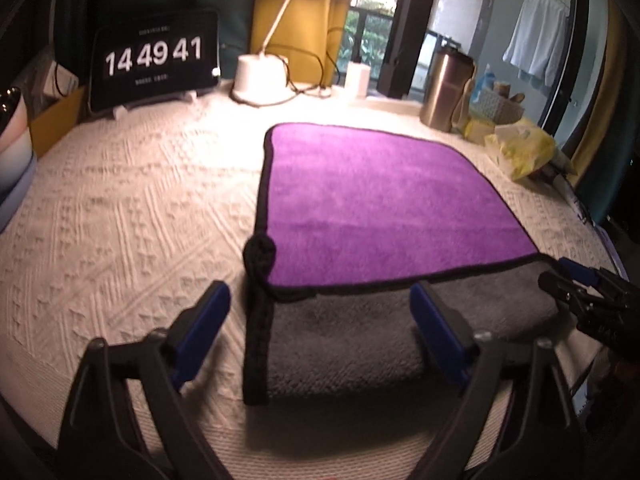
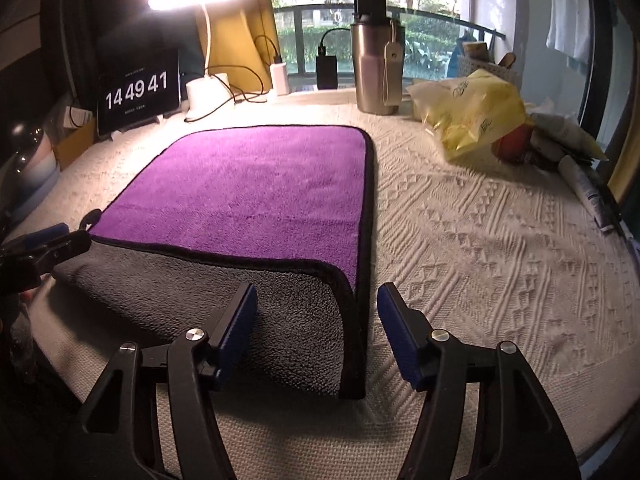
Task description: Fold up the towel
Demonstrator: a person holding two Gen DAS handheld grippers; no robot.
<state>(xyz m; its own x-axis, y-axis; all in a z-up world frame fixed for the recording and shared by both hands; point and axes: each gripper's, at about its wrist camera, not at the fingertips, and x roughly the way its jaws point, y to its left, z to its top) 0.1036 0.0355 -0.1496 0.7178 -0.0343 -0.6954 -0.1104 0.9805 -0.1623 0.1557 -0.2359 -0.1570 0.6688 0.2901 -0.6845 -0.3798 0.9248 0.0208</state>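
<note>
Towel (image 1: 380, 204), purple over grey, lay folded once on the white-covered tabletop (image 1: 120, 200), straight ahead of both grippers: left gripper (image 1: 320, 320) and right gripper (image 2: 316, 320) each straddled a near corner, jaws apart.

Low, close views (shared towel (image 1: 372, 196))

Only legible text: the dark clock display (image 1: 154, 58) (image 2: 138, 92) propped at the rear left of the table reads 14 49 41 in large white digits in both wrist views; small lines above and below the digits, and print on the yellow bag (image 2: 476, 114), are too blurred to read.
</note>
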